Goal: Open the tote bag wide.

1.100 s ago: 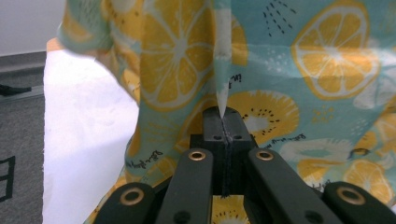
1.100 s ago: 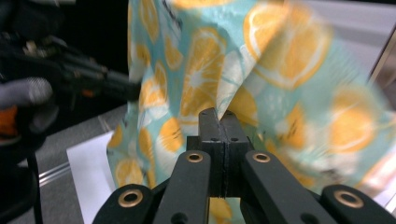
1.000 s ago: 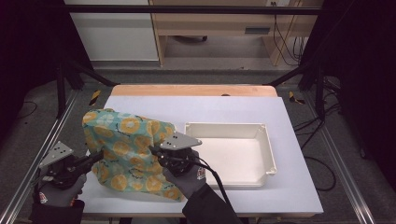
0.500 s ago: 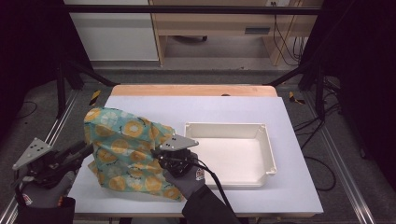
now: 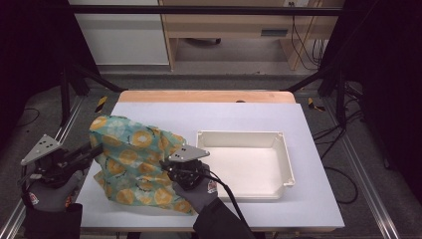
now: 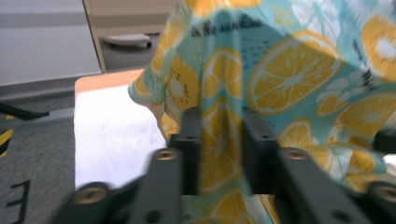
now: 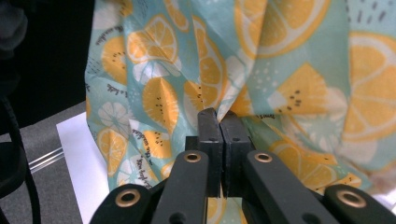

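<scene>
Right now my right tongs (image 7: 220,122) pinch the lemon-print cloth (image 5: 134,162) just beside the white tray (image 5: 278,144); my left tongs (image 6: 219,128) stand apart, cloth between the jaws.

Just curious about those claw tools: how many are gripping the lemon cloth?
1 for sure: the right gripper, clamped on the cloth. The left gripper straddles a fold, jaws apart.
</scene>
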`<action>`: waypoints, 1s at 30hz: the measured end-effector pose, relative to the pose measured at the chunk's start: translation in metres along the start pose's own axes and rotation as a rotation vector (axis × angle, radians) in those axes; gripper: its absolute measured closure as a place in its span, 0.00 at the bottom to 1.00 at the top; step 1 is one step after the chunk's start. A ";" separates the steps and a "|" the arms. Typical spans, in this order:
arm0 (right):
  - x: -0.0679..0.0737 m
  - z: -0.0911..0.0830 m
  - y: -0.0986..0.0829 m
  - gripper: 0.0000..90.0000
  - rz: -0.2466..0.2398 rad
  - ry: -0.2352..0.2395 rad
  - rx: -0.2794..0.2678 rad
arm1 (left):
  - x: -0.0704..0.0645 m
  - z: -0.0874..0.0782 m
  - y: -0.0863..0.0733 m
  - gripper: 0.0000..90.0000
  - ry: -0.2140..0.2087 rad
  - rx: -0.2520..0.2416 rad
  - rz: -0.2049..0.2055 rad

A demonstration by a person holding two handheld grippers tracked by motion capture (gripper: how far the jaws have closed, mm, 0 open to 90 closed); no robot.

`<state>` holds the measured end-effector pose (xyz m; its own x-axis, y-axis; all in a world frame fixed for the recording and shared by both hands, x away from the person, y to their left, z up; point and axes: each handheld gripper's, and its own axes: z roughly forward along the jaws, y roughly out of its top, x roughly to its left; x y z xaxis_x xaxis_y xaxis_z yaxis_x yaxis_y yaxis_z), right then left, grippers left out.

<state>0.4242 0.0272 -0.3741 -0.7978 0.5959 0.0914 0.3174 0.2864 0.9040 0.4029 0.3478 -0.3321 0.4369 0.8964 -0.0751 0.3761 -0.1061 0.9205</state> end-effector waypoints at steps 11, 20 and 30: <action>-0.005 -0.027 0.021 0.76 -0.009 -0.022 -0.094 | 0.000 -0.003 -0.005 0.99 -0.008 0.005 0.009; -0.014 -0.029 0.042 0.50 -0.008 -0.097 -0.195 | -0.003 -0.008 -0.008 1.00 -0.014 -0.006 0.019; -0.019 -0.019 0.041 0.98 -0.043 -0.134 -0.126 | -0.004 -0.011 -0.011 1.00 -0.020 -0.012 0.023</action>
<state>0.4423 0.0131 -0.3307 -0.7313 0.6820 0.0024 0.2108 0.2227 0.9518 0.3878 0.3502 -0.3370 0.4618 0.8849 -0.0617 0.3564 -0.1214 0.9264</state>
